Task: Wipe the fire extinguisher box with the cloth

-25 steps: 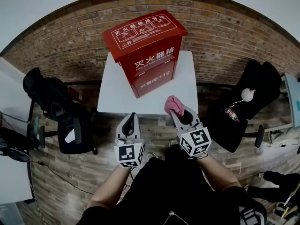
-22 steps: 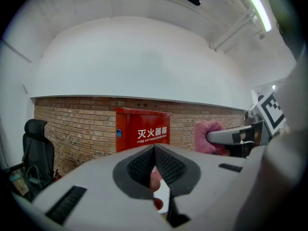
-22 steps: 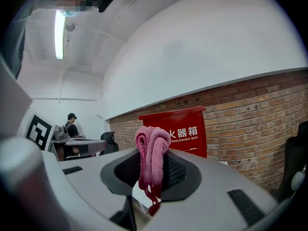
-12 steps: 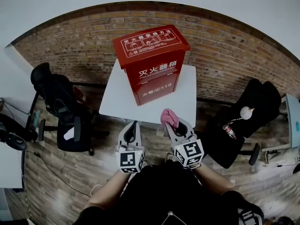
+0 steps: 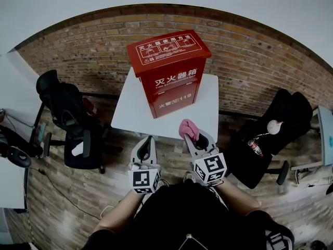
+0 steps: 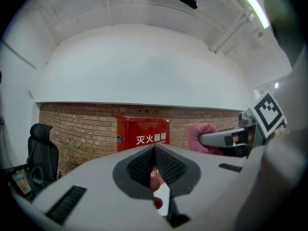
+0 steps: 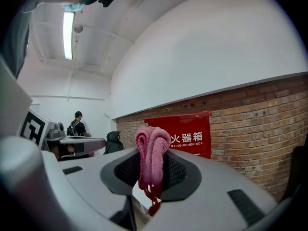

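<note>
In the head view, the fire extinguisher box stands upright at the far side of a small white table, against the brick wall. Its red front faces me. My left gripper sits at the table's near edge, and my right gripper is just beside it on the right, with the pink cloth bunched at its tips. Both are well short of the box.

In the left gripper view, my jaws are pressed together and there's nothing between them. Past them I see the box face, with the cloth off to the right.

In the right gripper view, my jaws are clamped on the cloth. It stands up in a folded wad above them, with loose threads hanging below. The box is straight ahead, beyond the wad.

I reckon the cloth is soft, light and floppy, so it will fold wherever I push it. The hold low on the wad looks right, because it leaves a padded lump out front to press flat against the panel. The box looks like stiff painted metal, smooth and probably fairly light if it's empty. My free left gripper may have to brace its top edge or side so that it doesn't slide on the table while I rub.
</note>
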Demonstrator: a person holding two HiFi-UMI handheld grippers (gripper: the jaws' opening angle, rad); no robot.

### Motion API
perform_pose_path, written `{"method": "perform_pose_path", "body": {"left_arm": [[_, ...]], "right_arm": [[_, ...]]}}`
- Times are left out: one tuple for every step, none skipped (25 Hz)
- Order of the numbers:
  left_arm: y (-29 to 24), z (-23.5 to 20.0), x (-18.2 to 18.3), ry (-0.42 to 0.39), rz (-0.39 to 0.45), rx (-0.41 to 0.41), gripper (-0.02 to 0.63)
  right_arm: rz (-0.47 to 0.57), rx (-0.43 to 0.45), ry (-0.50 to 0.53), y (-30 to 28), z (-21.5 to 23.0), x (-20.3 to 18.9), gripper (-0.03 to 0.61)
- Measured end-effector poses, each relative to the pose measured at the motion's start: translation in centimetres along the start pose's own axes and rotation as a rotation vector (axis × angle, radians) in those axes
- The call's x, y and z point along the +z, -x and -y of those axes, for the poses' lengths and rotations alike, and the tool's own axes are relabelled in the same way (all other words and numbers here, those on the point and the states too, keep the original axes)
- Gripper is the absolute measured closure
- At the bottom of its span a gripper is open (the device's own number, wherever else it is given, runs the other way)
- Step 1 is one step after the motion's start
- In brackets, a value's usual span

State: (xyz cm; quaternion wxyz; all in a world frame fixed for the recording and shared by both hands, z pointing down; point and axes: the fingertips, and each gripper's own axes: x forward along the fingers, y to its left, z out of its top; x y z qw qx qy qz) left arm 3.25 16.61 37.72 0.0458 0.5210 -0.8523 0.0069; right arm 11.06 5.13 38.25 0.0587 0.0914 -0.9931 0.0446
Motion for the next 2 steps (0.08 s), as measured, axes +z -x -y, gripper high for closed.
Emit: {"method": "perform_pose_path", "body": {"left_arm": [[0.01,-0.04,0.07,0.0,0.0,0.0,0.586],[0.02,-0.07,0.15,-0.001,0.001,0.0,0.586]], "right_arm": [[0.003,0.001,0.004,-0.03,-0.04,0.12,0.476],[0.005,0.001,0.007,-0.06,-0.07,0.25,0.476]]}}
